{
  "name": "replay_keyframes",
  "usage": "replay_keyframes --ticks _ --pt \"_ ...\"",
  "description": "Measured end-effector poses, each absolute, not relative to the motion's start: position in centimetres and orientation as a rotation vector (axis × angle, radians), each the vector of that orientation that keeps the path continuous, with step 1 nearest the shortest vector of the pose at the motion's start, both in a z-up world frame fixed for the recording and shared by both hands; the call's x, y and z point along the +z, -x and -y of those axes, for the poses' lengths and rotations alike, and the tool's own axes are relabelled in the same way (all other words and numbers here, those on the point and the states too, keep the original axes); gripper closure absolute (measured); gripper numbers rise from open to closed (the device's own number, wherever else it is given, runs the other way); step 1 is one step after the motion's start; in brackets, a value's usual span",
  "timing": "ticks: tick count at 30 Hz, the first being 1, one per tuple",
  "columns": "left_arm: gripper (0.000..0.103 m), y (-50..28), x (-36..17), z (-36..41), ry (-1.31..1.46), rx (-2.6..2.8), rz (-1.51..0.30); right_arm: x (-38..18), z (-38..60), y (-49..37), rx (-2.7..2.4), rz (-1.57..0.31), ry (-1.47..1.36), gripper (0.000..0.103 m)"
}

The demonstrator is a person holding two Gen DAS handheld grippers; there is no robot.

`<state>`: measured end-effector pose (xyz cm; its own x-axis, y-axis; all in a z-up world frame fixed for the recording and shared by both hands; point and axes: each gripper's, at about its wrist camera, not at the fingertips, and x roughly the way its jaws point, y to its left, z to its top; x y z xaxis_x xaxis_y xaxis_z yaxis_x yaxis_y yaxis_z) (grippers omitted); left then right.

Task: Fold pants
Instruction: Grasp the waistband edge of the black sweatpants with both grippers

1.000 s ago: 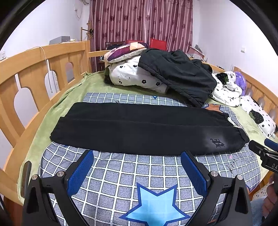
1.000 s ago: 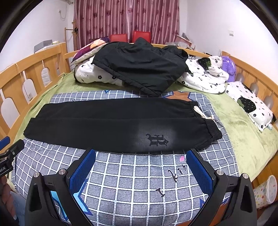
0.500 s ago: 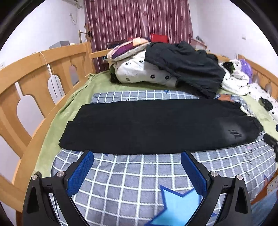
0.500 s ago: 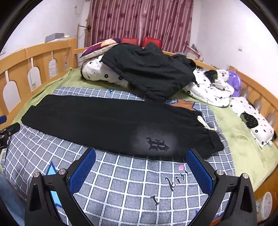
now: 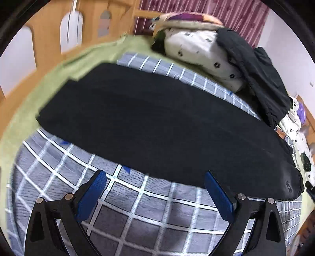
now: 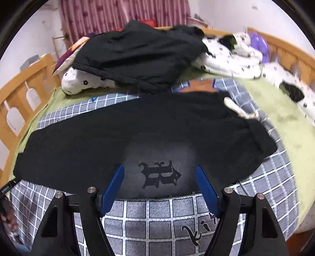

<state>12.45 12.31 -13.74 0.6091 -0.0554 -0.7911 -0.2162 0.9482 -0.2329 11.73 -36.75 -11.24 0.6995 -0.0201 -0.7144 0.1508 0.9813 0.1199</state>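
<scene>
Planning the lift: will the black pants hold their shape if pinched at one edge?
Probably not. The black pants lie limp and flat on the checked blanket, so they likely drape and sag. The loose white drawstring may dangle.

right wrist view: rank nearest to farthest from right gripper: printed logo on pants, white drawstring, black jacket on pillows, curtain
From the right gripper:
1. Printed logo on the black pants, between the fingers.
2. White drawstring, ahead, to the right.
3. Black jacket, beyond the pants, mid-bed.
4. Curtain, back wall.
</scene>
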Motion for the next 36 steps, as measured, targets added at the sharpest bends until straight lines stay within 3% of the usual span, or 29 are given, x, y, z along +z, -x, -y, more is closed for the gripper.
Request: replay_keyframes --ticks 2,5,13,14,16,17,18,19,20,23,30,36 --pt "0.004 -12.7 -15.7 -13.2 0.304 0.123 -0.930 -12.4 37.5 -11.8 -0.170 -0.782 -0.163 0.029" --pt "0.012 -12.3 -18.1 -15.0 0.393 0.136 -0.972 -14.9 39.0 -12.0 -0.178 -0.829 -0.251 0.029" --pt "0.013 -12.9 -18.3 -18.2 0.617 0.135 -0.894 -20.1 42.2 -12.4 -0.179 -0.911 -0.401 0.029" --pt "0.017 -13.1 -18.2 -18.2 0.609 0.142 -0.889 -20.2 42.4 -12.6 -0.172 -0.902 -0.417 0.029" --pt "0.032 -13.6 -18.0 -18.1 0.570 0.164 -0.887 -20.1 42.8 -13.1 -0.156 -0.878 -0.431 0.032" --pt "0.044 -13.8 -17.9 -18.0 0.551 0.172 -0.889 -20.0 42.8 -13.5 -0.147 -0.872 -0.432 0.045" --pt "0.066 -14.3 -17.9 -18.0 0.530 0.182 -0.901 -20.0 42.7 -13.7 -0.138 -0.864 -0.431 0.054" --pt "0.081 -14.5 -17.8 -18.0 0.508 0.187 -0.913 -19.7 42.5 -14.1 -0.136 -0.859 -0.422 0.073" --pt "0.092 -14.9 -17.7 -18.1 0.497 0.177 -0.925 -19.5 42.3 -14.3 -0.126 -0.846 -0.409 0.082" --pt "0.094 -15.0 -16.0 -18.2 0.489 0.177 -0.916 -17.7 41.3 -14.3 -0.146 -0.774 -0.335 0.088" --pt "0.095 -17.3 -7.8 -19.1 0.530 0.106 -0.841 -10.5 40.4 -16.9 -0.097 -0.709 -0.282 0.089" --pt "0.095 -21.9 -4.4 -18.0 0.368 0.092 -0.777 -7.3 40.8 -21.6 -0.072 -0.704 -0.193 0.089"
